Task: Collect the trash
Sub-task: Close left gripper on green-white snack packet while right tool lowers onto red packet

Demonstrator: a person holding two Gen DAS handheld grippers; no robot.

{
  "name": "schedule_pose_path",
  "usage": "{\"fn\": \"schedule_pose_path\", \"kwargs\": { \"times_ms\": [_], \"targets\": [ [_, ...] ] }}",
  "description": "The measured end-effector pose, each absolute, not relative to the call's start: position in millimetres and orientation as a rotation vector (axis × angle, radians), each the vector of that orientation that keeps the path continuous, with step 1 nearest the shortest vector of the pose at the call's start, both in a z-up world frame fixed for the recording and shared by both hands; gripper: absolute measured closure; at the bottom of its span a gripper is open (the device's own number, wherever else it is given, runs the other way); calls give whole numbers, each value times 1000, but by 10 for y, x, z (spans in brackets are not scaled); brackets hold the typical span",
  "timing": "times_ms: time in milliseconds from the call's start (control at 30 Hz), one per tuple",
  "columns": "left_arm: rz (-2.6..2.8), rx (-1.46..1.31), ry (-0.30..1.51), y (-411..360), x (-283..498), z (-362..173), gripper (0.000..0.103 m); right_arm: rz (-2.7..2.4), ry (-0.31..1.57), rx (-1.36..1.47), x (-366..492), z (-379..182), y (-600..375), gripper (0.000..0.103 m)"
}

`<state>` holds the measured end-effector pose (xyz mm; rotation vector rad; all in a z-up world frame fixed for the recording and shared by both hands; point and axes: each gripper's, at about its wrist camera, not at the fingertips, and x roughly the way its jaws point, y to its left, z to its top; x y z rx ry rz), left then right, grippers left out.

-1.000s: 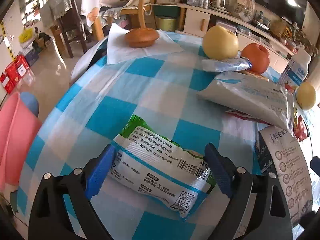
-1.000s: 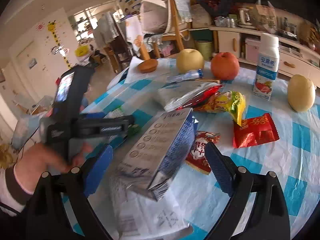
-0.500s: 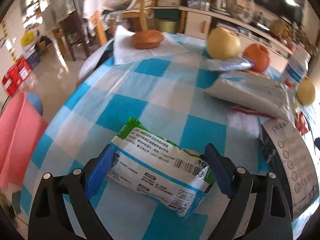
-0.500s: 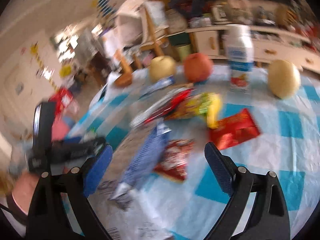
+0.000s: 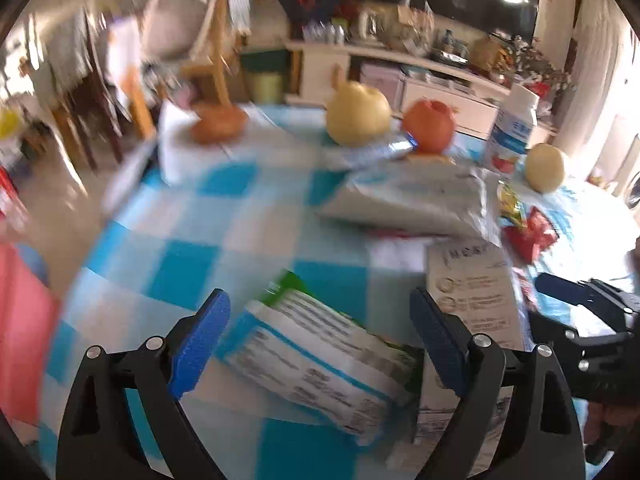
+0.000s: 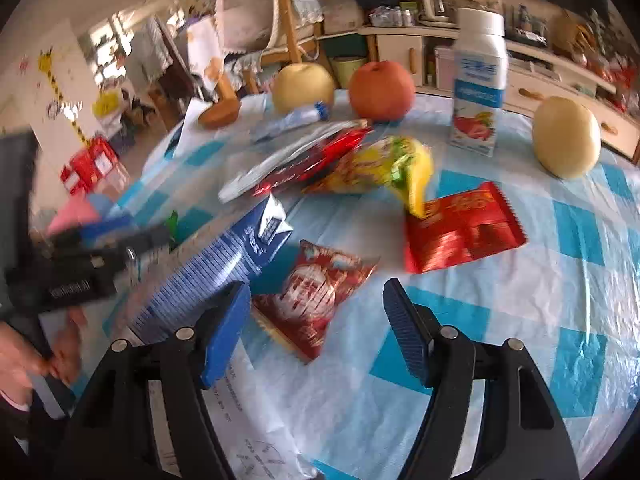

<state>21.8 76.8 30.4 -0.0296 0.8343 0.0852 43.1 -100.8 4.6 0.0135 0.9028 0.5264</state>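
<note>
Now poised over litter on the blue-checked desk (image 6: 580,240). Left hand-held gripper (image 5: 320,340) spread wide around the green-and-white wet-wipe pack (image 5: 320,344), pads clear of it on both sides, nothing gripped. Right hand-held gripper (image 6: 316,324) also open, jaws just closing in, the small red snack wrapper (image 6: 316,296) lying flat between and just ahead of the pads, untouched as far as can be told. Blue-and-white carton (image 6: 216,268) tipped over just beside the left pad of that gripper, close enough to get caught by mistake.

Likely handling: wrapper almost weightless, thin, crinkly and slick, prone to sliding on the plastic cloth rather than lifting. Best taken by pressing down and pinching a raised crimped end or a puffed fold, not the flat middle. Wipe pack soft, a little heavier, squashy; best pinched across its short width near the middle. Larger red wrapper (image 6: 460,232) and yellow bag (image 6: 380,168) farther back. Apple (image 6: 380,88), pears and milk bottle (image 6: 478,80) probably not trash.
</note>
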Motion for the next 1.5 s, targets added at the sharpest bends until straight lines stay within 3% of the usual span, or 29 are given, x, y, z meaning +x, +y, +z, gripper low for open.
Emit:
{"fn": "schedule_pose_path", "kwargs": {
  "times_ms": [67,167,333,433,600,733,833,867,900,1067,1133,1200,1500],
  "targets": [
    [147,-20,804,805,162,368,13,522,911,28,452,19,-985,31],
    [212,-68,809,886,102,371,13,484,902,44,495,16,-979,19],
    [208,-219,926,975,144,156,13,469,903,36,502,7,-918,20],
    [211,-238,946,972,173,47,13,474,902,36,503,11,-927,34],
    [219,-207,975,898,338,-26,13,447,908,0,499,3,-963,70],
    [229,-187,994,856,379,-36,13,437,906,-5,484,1,-1011,69],
    [220,-175,993,871,387,-34,13,422,891,-5,488,4,-1024,48],
    [221,-173,991,872,381,-31,17,416,885,-6,489,6,-1031,40],
    [219,-171,988,871,382,-25,22,416,878,-7,496,13,-1033,39],
    [193,-167,982,862,350,12,39,404,884,-17,540,-8,-1054,38],
    [186,-169,983,866,346,18,40,400,885,-2,554,-10,-1086,39],
    [175,-182,982,892,337,23,43,399,883,8,566,-9,-1115,52],
    [142,-227,972,1012,285,73,58,374,840,8,463,99,-1136,54]
  ]
}}
